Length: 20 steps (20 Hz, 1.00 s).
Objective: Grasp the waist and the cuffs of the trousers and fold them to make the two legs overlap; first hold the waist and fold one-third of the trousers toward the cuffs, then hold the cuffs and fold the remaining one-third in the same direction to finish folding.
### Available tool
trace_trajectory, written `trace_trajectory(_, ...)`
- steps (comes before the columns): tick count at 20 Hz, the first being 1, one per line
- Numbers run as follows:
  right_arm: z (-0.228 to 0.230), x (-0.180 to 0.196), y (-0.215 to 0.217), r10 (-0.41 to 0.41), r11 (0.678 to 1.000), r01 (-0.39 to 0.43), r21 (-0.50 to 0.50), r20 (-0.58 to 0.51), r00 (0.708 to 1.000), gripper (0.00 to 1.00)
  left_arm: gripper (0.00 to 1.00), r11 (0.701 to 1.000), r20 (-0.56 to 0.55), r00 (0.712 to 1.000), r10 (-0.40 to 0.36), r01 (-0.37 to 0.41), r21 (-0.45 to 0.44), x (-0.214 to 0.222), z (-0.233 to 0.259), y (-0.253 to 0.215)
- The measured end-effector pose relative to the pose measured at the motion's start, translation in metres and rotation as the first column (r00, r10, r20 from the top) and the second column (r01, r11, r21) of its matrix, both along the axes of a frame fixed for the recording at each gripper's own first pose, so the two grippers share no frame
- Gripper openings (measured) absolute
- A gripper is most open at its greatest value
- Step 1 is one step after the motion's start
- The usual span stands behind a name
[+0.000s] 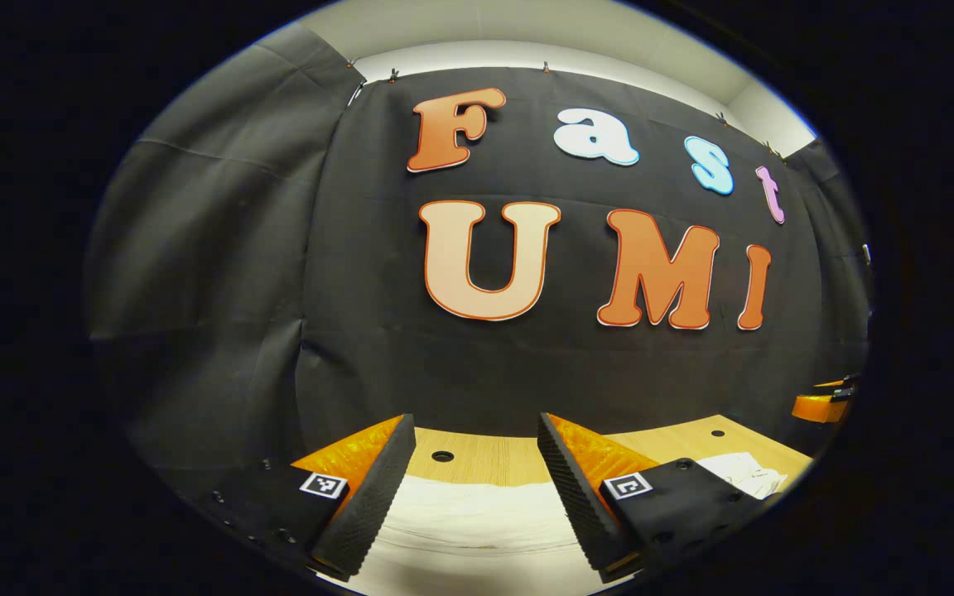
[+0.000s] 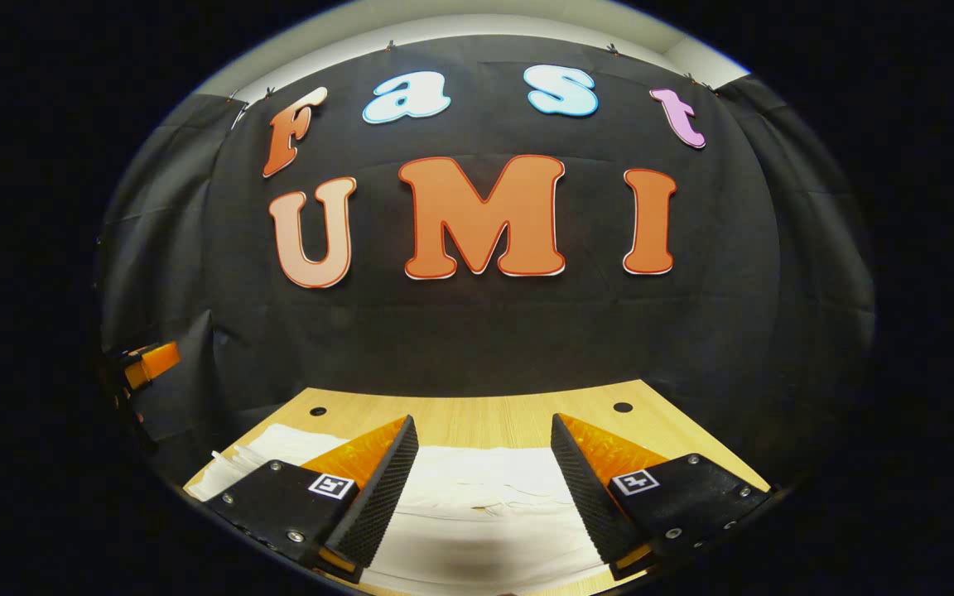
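Wooden table [image 2: 477, 418], white trousers [image 2: 477, 513], tongs [image 2: 484, 488] apart

The left tool [image 1: 473, 488] is showing two wedge-shaped fingers [image 1: 371, 497] with ribbed inner faces, each bolted to a matte black block. Each block is wearing a small square black-and-white marker tag [image 1: 324, 485] and is showing small round screw holes along its top. The right tool [image 2: 481, 488] is showing the same build: ribbed wedge fingers [image 2: 382, 492], black mounting blocks studded with silver screw heads [image 2: 276, 467], and one square marker tag [image 2: 637, 482] sitting on each block.
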State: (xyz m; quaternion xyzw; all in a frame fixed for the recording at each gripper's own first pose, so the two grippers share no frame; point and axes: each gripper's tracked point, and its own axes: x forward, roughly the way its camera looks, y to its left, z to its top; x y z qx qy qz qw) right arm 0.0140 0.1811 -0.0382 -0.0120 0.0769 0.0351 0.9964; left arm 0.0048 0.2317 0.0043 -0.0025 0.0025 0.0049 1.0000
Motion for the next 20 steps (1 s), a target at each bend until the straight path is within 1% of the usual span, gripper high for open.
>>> trace_trajectory(3,-0.011,-0.001,-0.010,-0.025,1.000,0.025,-0.003,-0.033,0.999,0.97,0.97,1.000,-0.012,1.000,-0.004,0.004,-0.011,0.005,-0.005,0.001)
trace_trajectory(5,-0.023,-0.001,-0.018,-0.037,0.999,0.038,0.018,-0.082,0.996,0.97,0.97,1.000,-0.025,1.000,-0.002,0.002,-0.006,0.009,-0.012,0.001)
trace_trajectory(7,-0.040,-0.001,-0.028,-0.053,0.994,0.067,0.088,-0.148,0.988,0.98,0.97,1.000,-0.028,1.000,-0.004,0.005,0.017,0.014,-0.015,0.000)
trace_trajectory(9,-0.058,0.002,-0.041,-0.077,0.975,0.119,0.188,-0.219,0.973,0.97,0.97,0.999,-0.038,0.999,-0.015,0.016,0.035,0.016,-0.020,-0.006)
trace_trajectory(12,-0.096,-0.001,-0.069,-0.124,0.931,0.224,0.287,-0.329,0.936,0.97,0.97,0.999,-0.051,0.998,-0.026,0.028,0.039,0.018,-0.027,-0.007)
trace_trajectory(13,-0.109,-0.004,-0.077,-0.129,0.914,0.253,0.316,-0.364,0.922,0.98,0.97,0.999,-0.056,0.998,-0.023,0.025,0.042,0.019,-0.027,-0.006)
trace_trajectory(15,-0.133,-0.007,-0.092,-0.137,0.867,0.318,0.383,-0.431,0.892,0.98,0.97,0.999,-0.059,0.998,-0.013,0.016,0.041,0.021,-0.029,-0.002)
trace_trajectory(17,-0.157,-0.014,-0.105,-0.143,0.810,0.388,0.440,-0.494,0.857,0.98,0.97,1.000,-0.062,0.998,-0.003,0.005,0.028,0.023,-0.029,0.004)
trace_trajectory(20,-0.188,-0.026,-0.126,-0.155,0.739,0.478,0.474,-0.570,0.807,0.98,0.97,1.000,-0.077,0.997,0.012,-0.011,0.008,0.025,-0.036,0.009)
